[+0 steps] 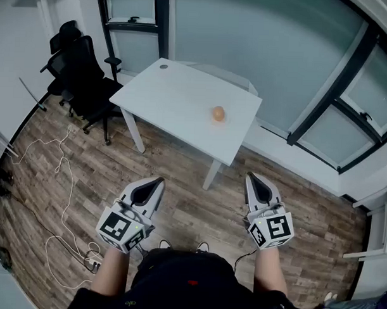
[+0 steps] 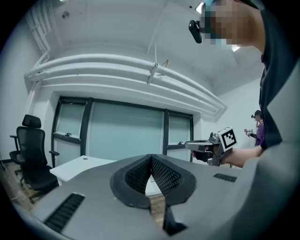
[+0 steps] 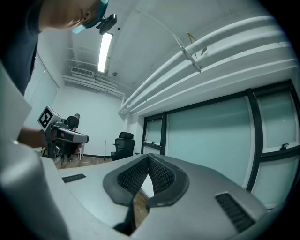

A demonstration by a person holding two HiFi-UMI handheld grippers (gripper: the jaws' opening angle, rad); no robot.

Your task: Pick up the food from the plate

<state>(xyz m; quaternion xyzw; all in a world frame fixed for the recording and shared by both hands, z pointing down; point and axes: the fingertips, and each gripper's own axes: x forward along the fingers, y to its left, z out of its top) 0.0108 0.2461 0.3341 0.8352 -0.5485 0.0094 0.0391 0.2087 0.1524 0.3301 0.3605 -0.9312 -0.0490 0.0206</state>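
Observation:
A small round orange-brown food item (image 1: 218, 113) lies on the white table (image 1: 176, 99), toward its right side; I cannot make out a plate under it. Both grippers hang low over the wooden floor, close to the person's body and well short of the table. My left gripper (image 1: 158, 180) is shut with nothing in it, its pads meeting at the tip (image 2: 151, 157). My right gripper (image 1: 251, 177) is also shut and empty (image 3: 148, 156). Each gripper view shows the other gripper off to the side and a bit of the table (image 2: 79, 165); neither shows the food.
Black office chairs (image 1: 82, 71) stand left of the table. White cables (image 1: 59, 190) and a power strip (image 1: 91, 262) lie on the floor at the left. Frosted windows with dark frames (image 1: 335, 92) run behind the table. A white ledge (image 1: 371, 252) sits at the right edge.

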